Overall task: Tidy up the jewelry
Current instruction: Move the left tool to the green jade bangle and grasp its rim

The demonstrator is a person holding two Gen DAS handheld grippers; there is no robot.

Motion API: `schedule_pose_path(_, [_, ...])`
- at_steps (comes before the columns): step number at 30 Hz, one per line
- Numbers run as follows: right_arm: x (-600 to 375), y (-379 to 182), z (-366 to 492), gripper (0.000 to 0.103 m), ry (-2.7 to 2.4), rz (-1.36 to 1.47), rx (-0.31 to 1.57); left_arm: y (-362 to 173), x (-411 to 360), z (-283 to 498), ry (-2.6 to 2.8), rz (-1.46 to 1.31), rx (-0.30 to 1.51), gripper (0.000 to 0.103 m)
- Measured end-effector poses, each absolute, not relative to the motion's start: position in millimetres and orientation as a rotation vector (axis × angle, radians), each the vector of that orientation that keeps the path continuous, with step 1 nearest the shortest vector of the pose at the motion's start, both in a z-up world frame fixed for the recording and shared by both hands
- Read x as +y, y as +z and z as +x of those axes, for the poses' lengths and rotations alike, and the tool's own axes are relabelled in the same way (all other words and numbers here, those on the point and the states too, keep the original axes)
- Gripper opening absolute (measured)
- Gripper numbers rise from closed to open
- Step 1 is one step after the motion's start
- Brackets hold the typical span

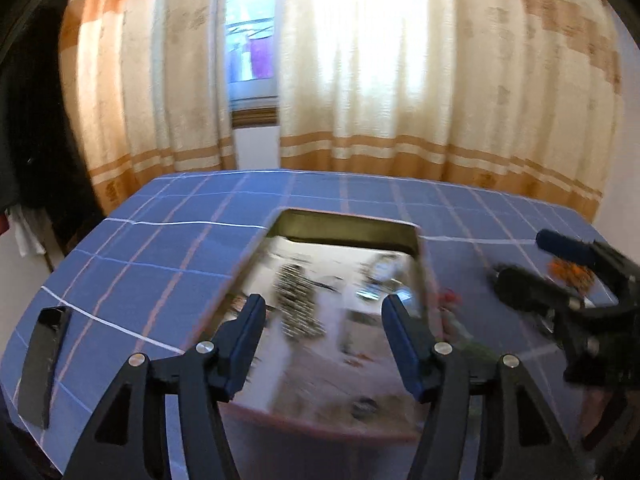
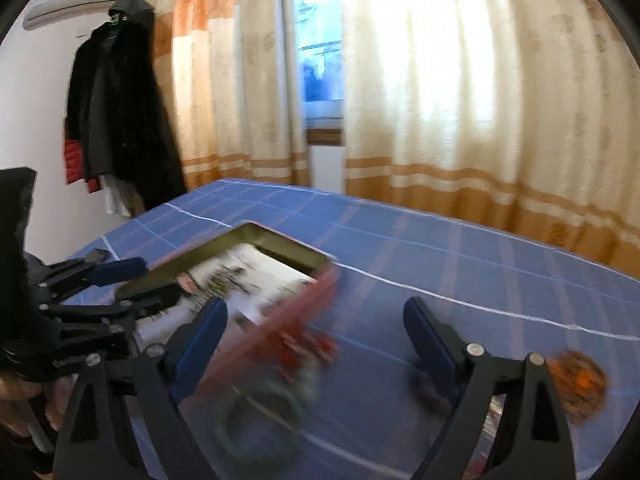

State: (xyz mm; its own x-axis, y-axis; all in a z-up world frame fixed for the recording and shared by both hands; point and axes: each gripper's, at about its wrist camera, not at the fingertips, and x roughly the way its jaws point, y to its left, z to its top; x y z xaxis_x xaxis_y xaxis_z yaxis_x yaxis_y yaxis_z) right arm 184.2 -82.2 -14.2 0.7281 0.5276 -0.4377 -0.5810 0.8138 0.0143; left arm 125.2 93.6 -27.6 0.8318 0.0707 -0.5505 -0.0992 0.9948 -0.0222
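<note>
Open rectangular metal tin point(image 1: 352, 226) with pink rim on blue checked tablecloth point(image 1: 160, 248), blurred jewelry inside.
Left gripper point(image 1: 324, 320) jaws apart over tin, empty; right gripper point(image 2: 316, 324) jaws wide apart, empty. Green ring-shaped bangle point(image 2: 260, 420) at 6 o'clock, orange beaded ball point(image 2: 578, 386) at 4. Striped cream-orange curtains point(image 2: 460, 80) behind, dark coats point(image 2: 120, 112) at 10.

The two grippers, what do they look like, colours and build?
Both match. The left gripper and right gripper have black plastic linkage arms with triangular cut-outs, round silver pivot bolts, and two long fingers faced with dark blue pads. No cables or sleeves show; pale lettering on the left gripper's body is too blurred to read.
</note>
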Motion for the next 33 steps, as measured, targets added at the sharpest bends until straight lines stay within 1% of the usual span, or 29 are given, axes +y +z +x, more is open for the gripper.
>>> schedule_pose_path(6, [-150,-23,171,0.092,0.436,-0.083,0.434,-34,24,107,-0.044,0.079,0.573,0.061])
schedule_pose_path(9, [-168,-26,165,0.092,0.394,-0.059,0.444,-38,1,107,-0.089,0.132,0.582,0.061])
schedule_pose_path(14, [-175,-25,159,0.092,0.373,-0.049,0.416,-52,-21,120,-0.146,0.168,0.663,0.061])
schedule_pose_path(15, [-175,-25,159,0.092,0.37,-0.047,0.41,-57,-26,123,-0.156,0.179,0.684,0.059])
schedule_pose_path(17, [-177,-27,158,0.092,0.365,-0.047,0.412,-67,-29,130,-0.152,0.184,0.739,0.035])
schedule_pose_path(18, [-177,-28,159,0.092,0.365,-0.045,0.416,-70,-30,133,-0.163,0.182,0.763,0.019])
schedule_pose_path(19, [-181,-30,158,0.092,0.364,-0.045,0.419,-72,-32,135,-0.164,0.192,0.778,0.018])
schedule_pose_path(20, [-182,-31,159,0.09,0.36,-0.043,0.428,-73,-33,136,-0.162,0.197,0.778,0.016])
schedule_pose_path(21, [-182,-32,160,0.087,0.36,-0.042,0.438,-73,-32,136,-0.158,0.195,0.776,0.009])
schedule_pose_path(23, [-184,-36,164,0.07,0.373,-0.046,0.472,-72,-28,136,-0.165,0.167,0.776,0.008])
schedule_pose_path(25, [-184,-39,168,0.06,0.383,-0.051,0.509,-70,-23,134,-0.176,0.139,0.761,0.007])
schedule_pose_path(26, [-185,-40,169,0.058,0.384,-0.057,0.524,-68,-21,133,-0.178,0.127,0.749,0.007])
schedule_pose_path(31, [-192,-47,166,0.056,0.375,-0.093,0.572,-59,-9,128,-0.18,0.058,0.681,0.007])
schedule_pose_path(33, [-190,-48,167,0.049,0.384,-0.112,0.591,-55,-3,127,-0.178,0.028,0.658,0.007])
